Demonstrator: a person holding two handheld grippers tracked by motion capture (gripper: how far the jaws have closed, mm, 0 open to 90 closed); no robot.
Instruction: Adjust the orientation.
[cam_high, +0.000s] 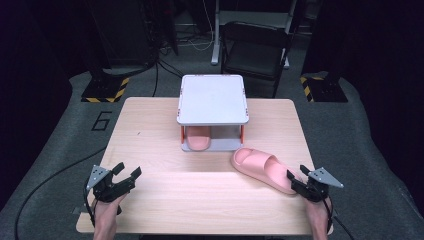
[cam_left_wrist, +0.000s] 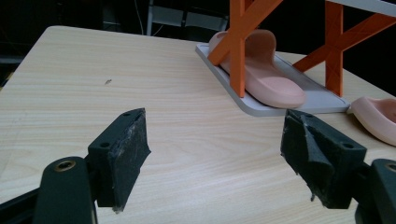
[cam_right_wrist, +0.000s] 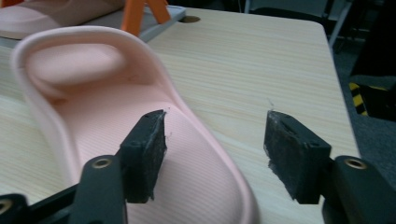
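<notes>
Pink slipper (cam_high: 262, 169) lies on the table (cam_high: 150, 130) just beside the two-tier rack (cam_high: 213, 100), whose lower tray holds its mate (cam_high: 199, 139); right gripper (cam_high: 299, 184) straddles its heel rim, jaws apart, left gripper (cam_high: 127, 173) open.

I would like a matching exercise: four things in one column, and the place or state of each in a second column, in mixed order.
1. slipper on the rack
2. loose slipper
3. left gripper
4. rack

a. open above bare wood
b. far middle of the table
c. on the bottom tray
d. on the table, its heel rim between the open jaws of the right gripper

Pairs: 1-c, 2-d, 3-a, 4-b
</notes>
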